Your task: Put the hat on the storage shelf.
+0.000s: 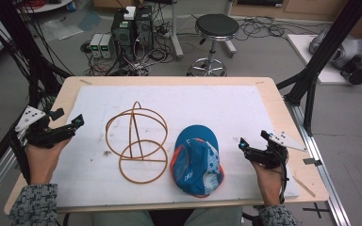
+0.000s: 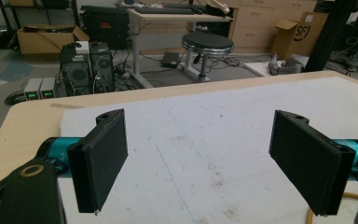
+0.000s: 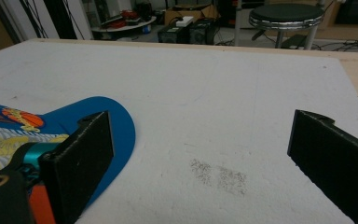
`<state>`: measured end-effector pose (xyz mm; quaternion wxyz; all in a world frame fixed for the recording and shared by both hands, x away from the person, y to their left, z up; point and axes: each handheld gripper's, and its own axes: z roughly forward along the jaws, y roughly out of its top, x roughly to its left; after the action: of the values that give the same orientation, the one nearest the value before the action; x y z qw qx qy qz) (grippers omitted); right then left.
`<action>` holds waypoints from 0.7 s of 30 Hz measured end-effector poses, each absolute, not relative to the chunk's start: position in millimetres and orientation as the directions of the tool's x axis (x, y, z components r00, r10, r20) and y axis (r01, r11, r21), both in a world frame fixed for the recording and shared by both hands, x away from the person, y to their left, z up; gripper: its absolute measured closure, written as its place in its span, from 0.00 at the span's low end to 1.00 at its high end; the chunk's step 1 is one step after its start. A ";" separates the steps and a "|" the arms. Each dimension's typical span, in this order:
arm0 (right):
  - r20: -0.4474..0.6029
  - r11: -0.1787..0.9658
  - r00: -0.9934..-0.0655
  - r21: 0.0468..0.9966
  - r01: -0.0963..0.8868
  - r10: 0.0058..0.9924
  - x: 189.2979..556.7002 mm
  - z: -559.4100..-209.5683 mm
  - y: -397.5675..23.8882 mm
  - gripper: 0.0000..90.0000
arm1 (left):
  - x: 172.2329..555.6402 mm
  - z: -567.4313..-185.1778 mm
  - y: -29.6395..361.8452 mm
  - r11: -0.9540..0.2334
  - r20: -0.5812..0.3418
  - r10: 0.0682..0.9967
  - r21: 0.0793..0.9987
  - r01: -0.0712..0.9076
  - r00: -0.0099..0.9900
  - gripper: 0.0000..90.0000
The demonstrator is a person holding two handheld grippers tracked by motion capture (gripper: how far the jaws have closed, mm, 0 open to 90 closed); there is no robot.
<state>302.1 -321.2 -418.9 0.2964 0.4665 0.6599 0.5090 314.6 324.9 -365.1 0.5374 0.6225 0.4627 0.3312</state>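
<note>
A blue cap (image 1: 197, 160) with an orange-trimmed crown lies on the white mat (image 1: 226, 108), brim pointing away from the person. Left of it stands a wooden hoop stand (image 1: 136, 141) made of thin rings. My left gripper (image 1: 66, 123) is held at the mat's left edge, apart from the stand, jaws wide open and empty (image 2: 209, 161). My right gripper (image 1: 252, 141) hovers just right of the cap, also open with nothing between its jaws (image 3: 205, 163). In the right gripper view the cap's blue brim (image 3: 116, 126) lies beside the left jaw.
The mat covers most of a light wooden table (image 1: 283, 122). Beyond the far edge stand a black stool (image 1: 215, 28), computer boxes (image 1: 132, 28) and loose cables on the floor. Black frame posts rise at both sides of the table.
</note>
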 end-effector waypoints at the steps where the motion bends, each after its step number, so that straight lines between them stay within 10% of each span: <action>1: 0.085 0.047 -0.388 0.947 0.319 0.918 302.4 -419.3 -321.4 0.07 | 314.6 -365.0 324.7 0.007 -0.086 0.931 0.975 0.220 0.354 0.22; 21: 0.073 0.064 -0.398 0.945 0.322 0.915 304.2 -419.4 -317.6 0.07 | 312.2 -364.7 325.9 0.001 -0.081 0.934 0.974 0.226 0.347 0.22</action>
<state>304.2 -317.6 -419.4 0.2945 0.4631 0.6674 0.5034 312.2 325.9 -364.7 0.5332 0.6240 0.4649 0.3320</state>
